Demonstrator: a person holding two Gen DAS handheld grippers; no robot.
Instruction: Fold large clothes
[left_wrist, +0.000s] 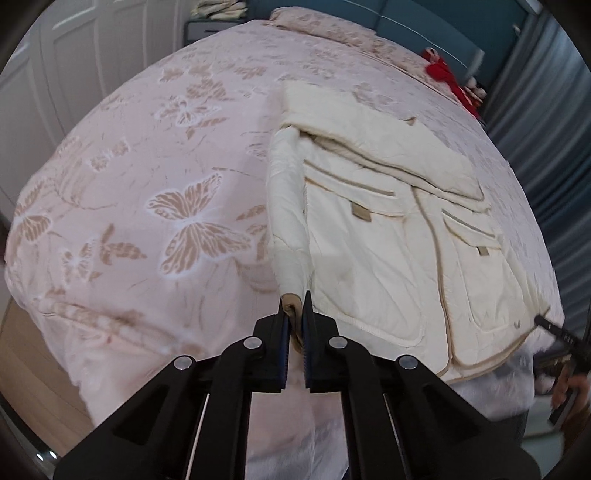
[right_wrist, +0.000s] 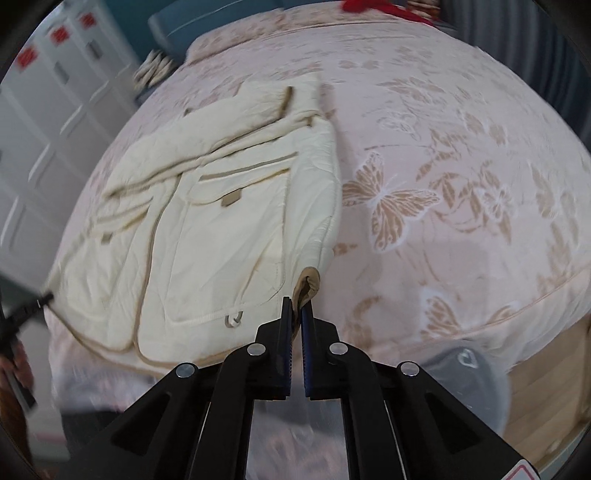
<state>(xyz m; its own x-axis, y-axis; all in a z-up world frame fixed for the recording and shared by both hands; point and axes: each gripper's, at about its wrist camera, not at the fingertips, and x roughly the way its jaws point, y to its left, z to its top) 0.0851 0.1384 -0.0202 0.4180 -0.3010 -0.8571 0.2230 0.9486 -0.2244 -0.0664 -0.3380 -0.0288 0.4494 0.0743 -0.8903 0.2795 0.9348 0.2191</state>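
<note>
A cream quilted jacket (left_wrist: 388, 240) with tan trim and flap pockets lies face up on the bed, its hem toward me. My left gripper (left_wrist: 295, 306) is shut on the tan cuff (left_wrist: 290, 300) of the sleeve that runs along the jacket's left side. In the right wrist view the same jacket (right_wrist: 207, 229) lies to the left, and my right gripper (right_wrist: 297, 306) is shut on the tan cuff (right_wrist: 308, 282) of the other sleeve at its right edge. Each gripper's black tip shows at the far edge of the other's view.
A pink bedspread (left_wrist: 166, 184) with butterfly patterns covers the bed. A pillow (left_wrist: 332, 33) and a red item (left_wrist: 443, 74) lie at the head end. White wardrobe doors (left_wrist: 55, 74) stand at left, a blue curtain (left_wrist: 546, 129) at right. A grey translucent object (right_wrist: 469, 376) sits on the wooden floor.
</note>
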